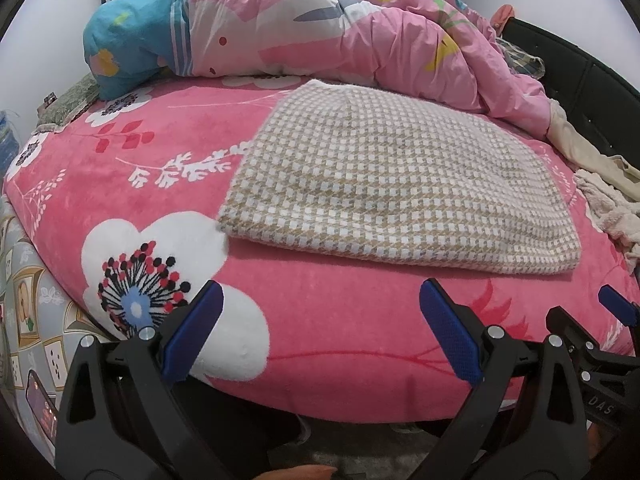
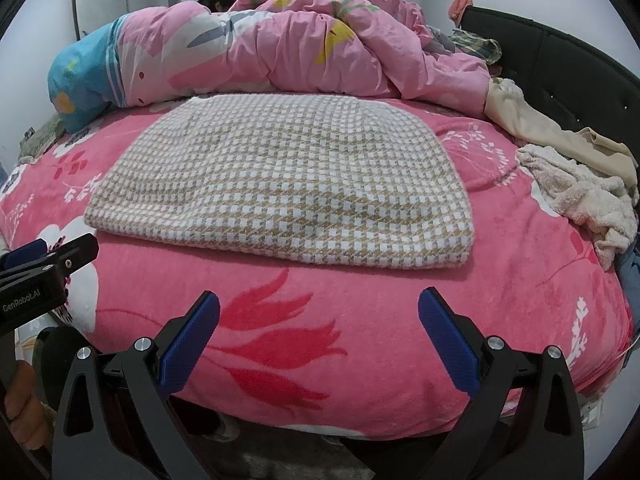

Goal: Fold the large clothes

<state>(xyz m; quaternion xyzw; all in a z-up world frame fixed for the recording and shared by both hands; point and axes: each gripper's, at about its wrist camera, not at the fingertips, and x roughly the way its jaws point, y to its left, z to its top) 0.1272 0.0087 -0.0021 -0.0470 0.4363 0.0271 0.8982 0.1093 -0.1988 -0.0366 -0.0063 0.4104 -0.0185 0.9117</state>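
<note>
the checked garment point(image 2: 280, 184) lies flat ahead of both sets of jaws as a neat folded rectangle on the pink bedspread point(image 2: 360, 320), so this piece looks basically done. left gripper point(image 1: 320, 336) and right gripper point(image 2: 319, 332) both hang wide open, holding nothing (well short of it). the fluffy cream pile point(image 2: 584, 196) off right probably comes next.

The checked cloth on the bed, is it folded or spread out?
Folded. The checked cloth lies as a flat block with a thick, doubled near edge; neither gripper touches it.
</note>
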